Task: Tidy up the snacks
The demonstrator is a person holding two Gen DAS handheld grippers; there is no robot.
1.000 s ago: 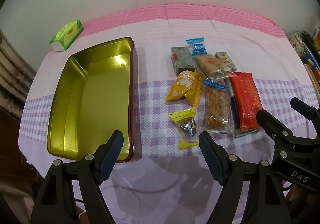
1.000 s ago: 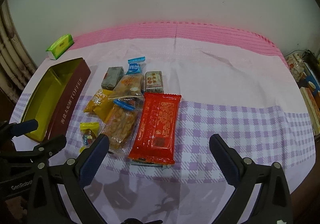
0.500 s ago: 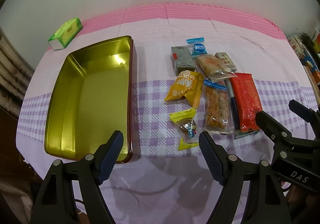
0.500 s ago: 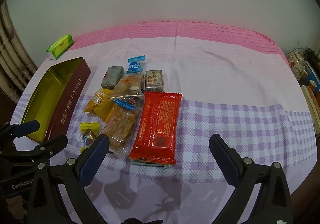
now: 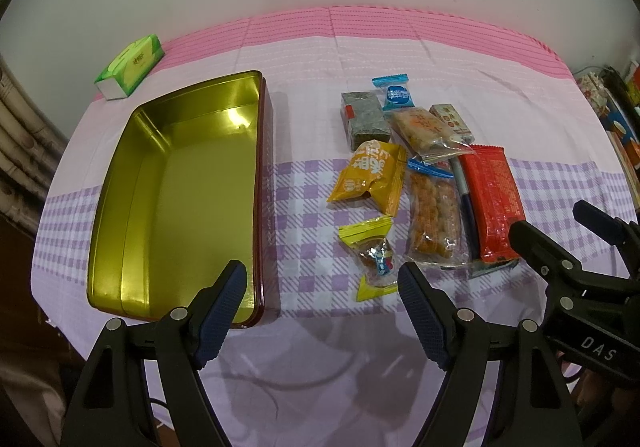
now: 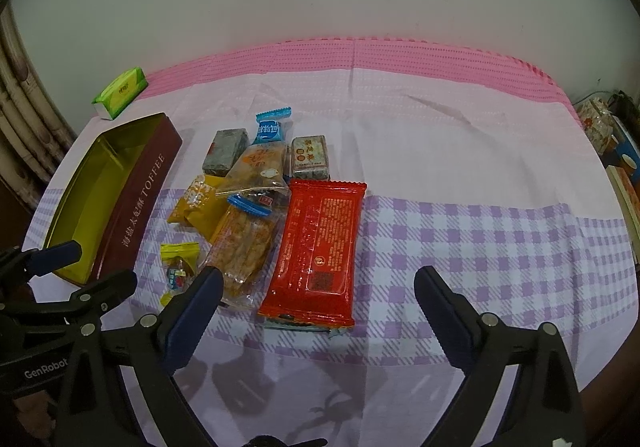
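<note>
An empty gold toffee tin (image 5: 172, 199) with maroon sides (image 6: 140, 207) sits at the left. Several snacks lie in a cluster right of it: a red packet (image 5: 494, 203) (image 6: 318, 247), a clear bag of orange crackers (image 5: 434, 219) (image 6: 246, 239), a yellow pouch (image 5: 370, 175) (image 6: 198, 203), a small yellow-ended candy (image 5: 374, 257) (image 6: 178, 267), a grey bar (image 5: 364, 119), a blue candy (image 5: 396, 93) and a small brown box (image 6: 310, 157). My left gripper (image 5: 320, 303) is open and empty, near the tin's front corner. My right gripper (image 6: 316, 311) is open and empty, before the red packet.
A green tissue pack (image 5: 130, 67) lies at the back left by the wall. The pink and purple checked cloth (image 6: 480, 227) covers the table. Books and clutter (image 5: 616, 115) stand off the table's right edge. A curtain (image 6: 16, 107) hangs at the left.
Both views have shifted very slightly. The grippers stay open and nothing on the table has moved.
</note>
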